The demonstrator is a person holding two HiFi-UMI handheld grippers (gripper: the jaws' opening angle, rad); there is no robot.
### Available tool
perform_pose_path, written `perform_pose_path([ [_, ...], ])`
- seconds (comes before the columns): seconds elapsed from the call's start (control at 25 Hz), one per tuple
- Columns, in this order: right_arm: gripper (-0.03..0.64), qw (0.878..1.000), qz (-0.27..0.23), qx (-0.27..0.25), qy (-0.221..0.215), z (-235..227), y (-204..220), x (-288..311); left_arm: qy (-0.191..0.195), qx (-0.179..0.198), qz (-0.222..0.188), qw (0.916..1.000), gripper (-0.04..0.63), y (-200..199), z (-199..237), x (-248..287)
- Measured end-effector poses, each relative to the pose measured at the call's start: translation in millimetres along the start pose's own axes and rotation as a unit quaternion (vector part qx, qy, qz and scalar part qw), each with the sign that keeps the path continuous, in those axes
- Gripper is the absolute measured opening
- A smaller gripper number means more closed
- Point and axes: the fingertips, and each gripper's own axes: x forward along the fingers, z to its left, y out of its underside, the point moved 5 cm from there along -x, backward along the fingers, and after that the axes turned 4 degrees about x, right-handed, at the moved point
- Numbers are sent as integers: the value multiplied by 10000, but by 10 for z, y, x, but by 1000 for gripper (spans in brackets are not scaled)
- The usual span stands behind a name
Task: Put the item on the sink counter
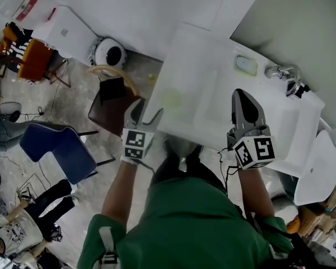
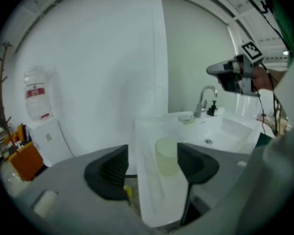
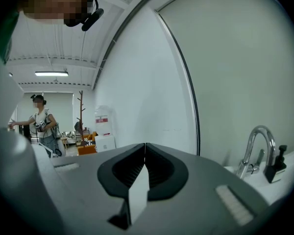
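A pale green translucent cup (image 1: pixel 171 98) stands upright on the white sink counter (image 1: pixel 190 55), left of the basin (image 1: pixel 252 108). My left gripper (image 1: pixel 147 110) hovers at the counter's near left edge, just short of the cup, with its jaws open. In the left gripper view the cup (image 2: pixel 165 155) shows in the gap between the fingers (image 2: pixel 112 168), beyond them and untouched. My right gripper (image 1: pixel 242 94) hangs over the basin, shut with nothing in it. Its jaws (image 3: pixel 145 148) meet in the right gripper view. From the left gripper view, the right gripper (image 2: pixel 235 75) is raised above the sink.
A chrome faucet (image 1: pixel 283 72), a soap dish (image 1: pixel 245 65) and a dark pump bottle (image 3: pixel 279 160) line the counter's back. On the floor to the left stand a brown chair (image 1: pixel 109 108), a blue chair (image 1: pixel 56 147) and a white cabinet (image 1: pixel 64 29). A person (image 3: pixel 41 124) stands far off.
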Motion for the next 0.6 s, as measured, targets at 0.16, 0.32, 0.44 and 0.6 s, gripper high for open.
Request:
perform_pose_path([
  [0.16, 2, 9999, -122, -53, -76, 74, -163, 0, -412, -87, -546, 9976, 233, -378, 201, -325],
  [0.32, 2, 9996, -239, -117, -137, 158, -328, -15, -518, -24, -1131, 9922, 164, -856, 248, -572],
  [0.44, 2, 9990, -349, -196, -188, 215, -457, -6, -547, 130, -1485, 9873, 99, -1194, 237, -714],
  [0.6, 2, 9983, -470, -263, -209, 275, -632, -20, -592, 217, -2063, 9765, 3, -1613, 179, -861],
])
